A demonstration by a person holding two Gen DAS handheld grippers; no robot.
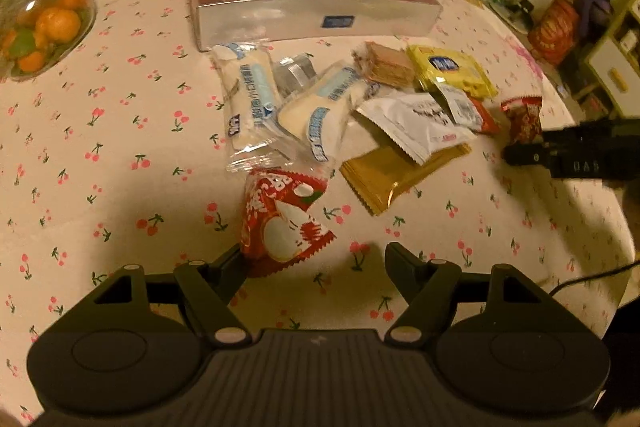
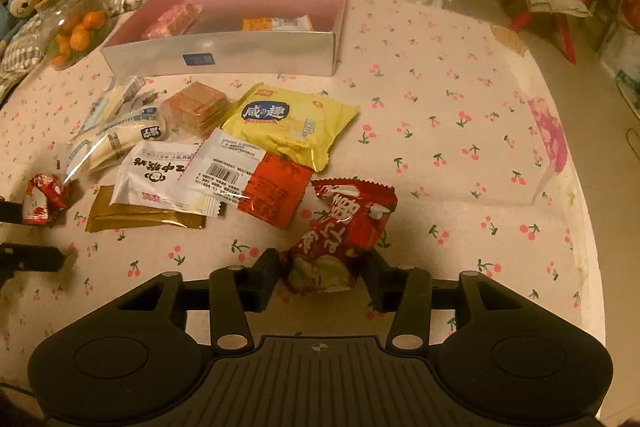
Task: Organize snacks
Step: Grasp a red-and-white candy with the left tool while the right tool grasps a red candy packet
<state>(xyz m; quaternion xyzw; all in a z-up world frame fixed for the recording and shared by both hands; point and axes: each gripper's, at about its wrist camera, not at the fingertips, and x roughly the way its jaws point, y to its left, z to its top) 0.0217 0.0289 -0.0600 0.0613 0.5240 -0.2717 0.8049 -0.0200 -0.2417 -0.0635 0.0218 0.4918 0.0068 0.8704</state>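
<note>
Though the left claw (image 1: pixel 314 259) stands apart beside one red packet (image 1: pixel 280 223), the right claw (image 2: pixel 320 277) straddles another red snack (image 2: pixel 344 235) lengthwise. Whether it presses, I cannot tell. The pink box (image 2: pixel 224 53) lies beyond, toward the table's far edge.

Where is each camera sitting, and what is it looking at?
Left wrist: sits on the left gripper, looks down past its open jaws at a red snack packet on the table.
Right wrist: sits on the right gripper, looks down at its jaws closed on a dark red packet.
Both show the pink box, the snack pile with the yellow packet, and the fruit bowl.
</note>
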